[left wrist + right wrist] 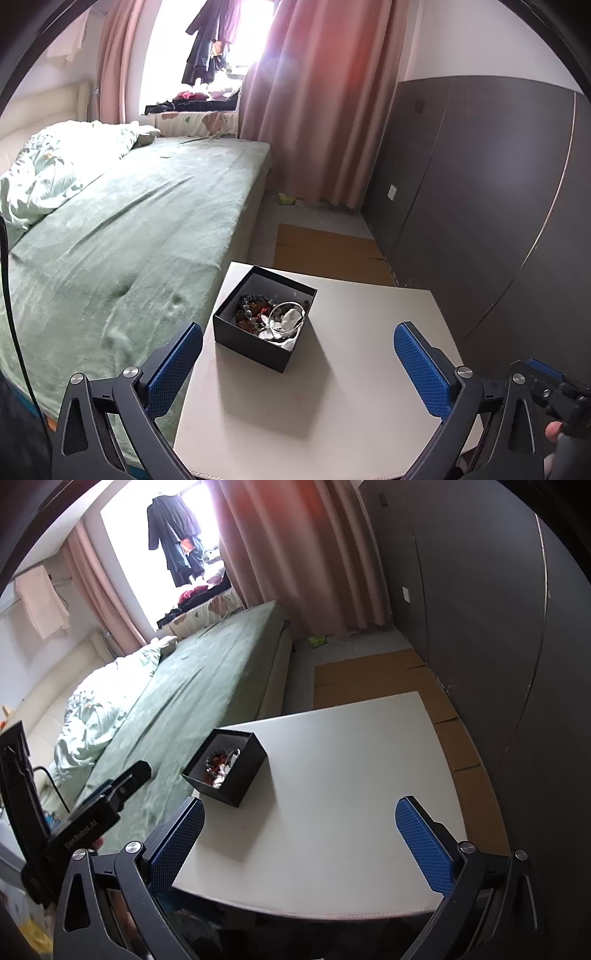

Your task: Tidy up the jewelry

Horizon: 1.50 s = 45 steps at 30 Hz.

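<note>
Centrally, open black box (258, 332) heaped with tangled beads and silver bangles, both jaws wide apart.

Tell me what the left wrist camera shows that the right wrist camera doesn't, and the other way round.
Only the left wrist view looks into the black box clearly enough to pick out a silver bangle over dark beads, and it catches the right gripper's body at its lower right edge. Only the right wrist view shows the left gripper's body beside the bed, plus a pale cloth hanging on the wall. Both show the box on the white table, the green bed, pink curtains, and open, empty jaws.
</note>
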Motion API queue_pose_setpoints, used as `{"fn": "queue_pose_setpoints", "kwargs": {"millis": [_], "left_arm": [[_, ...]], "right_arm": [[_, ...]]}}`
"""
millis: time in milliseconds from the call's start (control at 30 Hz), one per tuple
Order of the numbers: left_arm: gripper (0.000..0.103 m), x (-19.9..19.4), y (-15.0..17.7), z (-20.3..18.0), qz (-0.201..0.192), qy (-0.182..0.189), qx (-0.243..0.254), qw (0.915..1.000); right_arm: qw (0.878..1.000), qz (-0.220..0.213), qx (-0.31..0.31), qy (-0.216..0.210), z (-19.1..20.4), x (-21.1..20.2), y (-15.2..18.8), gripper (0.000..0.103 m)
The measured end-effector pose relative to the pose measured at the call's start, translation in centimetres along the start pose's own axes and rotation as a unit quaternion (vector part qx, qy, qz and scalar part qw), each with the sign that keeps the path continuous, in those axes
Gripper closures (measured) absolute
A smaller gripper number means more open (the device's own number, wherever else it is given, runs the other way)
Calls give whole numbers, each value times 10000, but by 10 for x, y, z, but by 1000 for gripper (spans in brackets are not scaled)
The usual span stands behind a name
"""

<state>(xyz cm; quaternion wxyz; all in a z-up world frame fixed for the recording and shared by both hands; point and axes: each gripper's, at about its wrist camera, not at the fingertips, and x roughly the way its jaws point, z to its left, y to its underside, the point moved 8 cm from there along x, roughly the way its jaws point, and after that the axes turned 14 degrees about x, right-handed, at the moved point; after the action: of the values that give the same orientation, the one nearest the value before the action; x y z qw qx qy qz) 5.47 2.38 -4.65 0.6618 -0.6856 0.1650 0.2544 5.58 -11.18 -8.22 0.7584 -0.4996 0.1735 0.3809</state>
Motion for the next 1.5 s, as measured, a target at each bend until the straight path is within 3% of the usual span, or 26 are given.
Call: {"fn": "queue_pose_setpoints", "kwargs": {"millis": [500,1500], "left_arm": [[0,-11,-9,-2,-186,25,70,9998],[0,-15,-7,8,-150,-5,96,9998]], "right_arm": [[9999,-30,23,125,-2,-4,-3,0],[9995,27,6,307,5,-6,2,0]]}}
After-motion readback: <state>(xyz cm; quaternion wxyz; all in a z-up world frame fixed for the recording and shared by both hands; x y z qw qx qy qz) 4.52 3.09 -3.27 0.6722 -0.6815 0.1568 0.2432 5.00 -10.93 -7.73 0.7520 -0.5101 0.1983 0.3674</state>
